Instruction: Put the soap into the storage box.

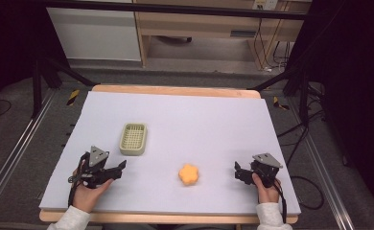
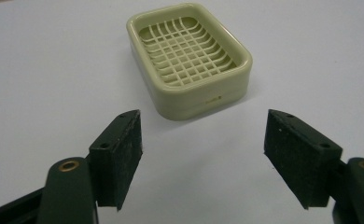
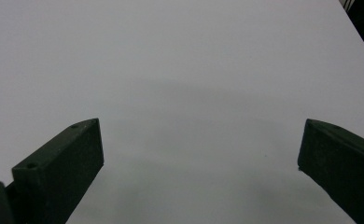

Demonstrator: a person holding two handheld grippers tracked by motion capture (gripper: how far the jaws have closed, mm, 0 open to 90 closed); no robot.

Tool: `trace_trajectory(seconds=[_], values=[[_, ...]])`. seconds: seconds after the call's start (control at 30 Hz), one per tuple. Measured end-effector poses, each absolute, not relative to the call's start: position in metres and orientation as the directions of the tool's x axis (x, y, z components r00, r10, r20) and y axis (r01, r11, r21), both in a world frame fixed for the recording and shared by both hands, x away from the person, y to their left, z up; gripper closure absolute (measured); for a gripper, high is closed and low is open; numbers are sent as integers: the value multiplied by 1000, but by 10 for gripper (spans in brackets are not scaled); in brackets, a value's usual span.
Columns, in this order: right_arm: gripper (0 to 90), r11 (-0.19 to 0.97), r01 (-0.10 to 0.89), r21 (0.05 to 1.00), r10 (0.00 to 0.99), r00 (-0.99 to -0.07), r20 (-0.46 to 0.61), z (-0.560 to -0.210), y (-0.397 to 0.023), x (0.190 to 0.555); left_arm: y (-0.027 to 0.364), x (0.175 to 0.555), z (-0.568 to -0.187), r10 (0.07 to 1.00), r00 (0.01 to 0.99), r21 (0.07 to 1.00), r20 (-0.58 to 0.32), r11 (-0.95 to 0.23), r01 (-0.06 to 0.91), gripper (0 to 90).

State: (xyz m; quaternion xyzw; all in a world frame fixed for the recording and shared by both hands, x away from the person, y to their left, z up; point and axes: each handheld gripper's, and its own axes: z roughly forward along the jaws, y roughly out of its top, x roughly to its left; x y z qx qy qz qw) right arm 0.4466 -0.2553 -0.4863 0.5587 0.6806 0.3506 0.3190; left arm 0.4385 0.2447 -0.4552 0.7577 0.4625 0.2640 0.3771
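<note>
A: How does the left gripper (image 1: 120, 167) stand?

B: Its jaws are parted with nothing between them. In the left gripper view the two black pads (image 2: 120, 156) sit a clear gap apart over bare table, gripping nothing. The person's left hand (image 1: 90, 189) carries it near the front left corner of the table.

A: And the thing closest to it?

B: The pale green soap dish (image 2: 189, 58), a rounded rectangular tray with a lattice grid inside. It lies flat on the table just ahead of the jaws, not touching either pad. From the high view the soap dish (image 1: 133, 139) sits just beyond the left gripper, toward the far side.

A: The right gripper (image 1: 238, 171)?

B: Also wide apart and empty. The right gripper view shows its pads (image 3: 63, 170) at the two lower corners with plain surface between them. It is held near the front right of the table, jaws pointing leftward.

A: Anything between the two?

B: An orange flower-shaped piece (image 1: 189, 174) lies on the white table (image 1: 199, 115), nearer the front edge, well apart from the soap dish and closer to the right gripper than to the left
</note>
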Motion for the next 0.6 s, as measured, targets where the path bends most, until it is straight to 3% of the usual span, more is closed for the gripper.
trace_trajectory(seconds=[0.6], values=[[21, 41, 493, 869, 991, -131, 28, -486, -264, 440, 222, 434, -450, 861, 509, 833, 3, -284, 476, 262]])
